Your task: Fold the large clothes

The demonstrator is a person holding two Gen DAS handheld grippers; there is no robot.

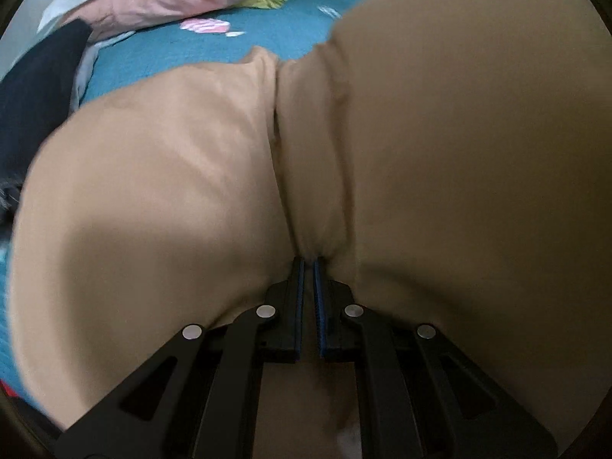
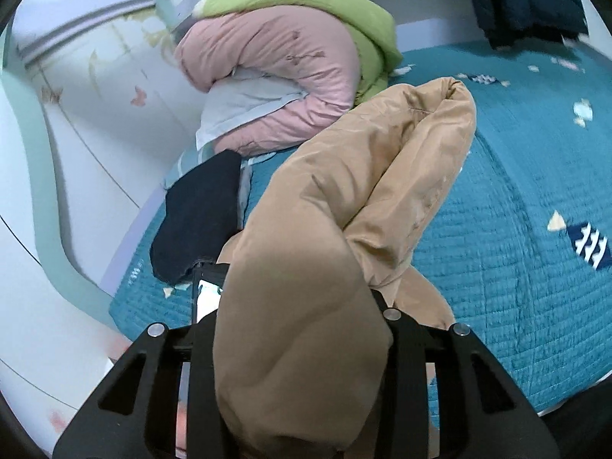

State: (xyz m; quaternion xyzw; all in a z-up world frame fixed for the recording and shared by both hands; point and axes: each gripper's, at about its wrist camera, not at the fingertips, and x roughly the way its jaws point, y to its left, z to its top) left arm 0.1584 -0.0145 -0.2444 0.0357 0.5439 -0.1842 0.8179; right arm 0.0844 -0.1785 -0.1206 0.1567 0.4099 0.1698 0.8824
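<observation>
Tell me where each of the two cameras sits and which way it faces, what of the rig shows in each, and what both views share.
Left wrist: on the left gripper, facing steeply down into the tan padded jacket; its black fingers are pinched on a fold.
Right wrist: on the right gripper, facing across the teal bedspread towards the pink duvet; jacket fabric is bunched between its fingers.
Shared: jacket, bedspread, pink duvet, green quilt, a dark garment.

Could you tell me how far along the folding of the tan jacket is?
Done: both grippers have hold of the tan jacket. In hand: the left gripper pinches a gathered ridge of it, while the right gripper carries a thick bundle above the teal bedspread. Left: no flat, finished fold shows yet, and the dark garments and the pink quilt lie unfolded.
</observation>
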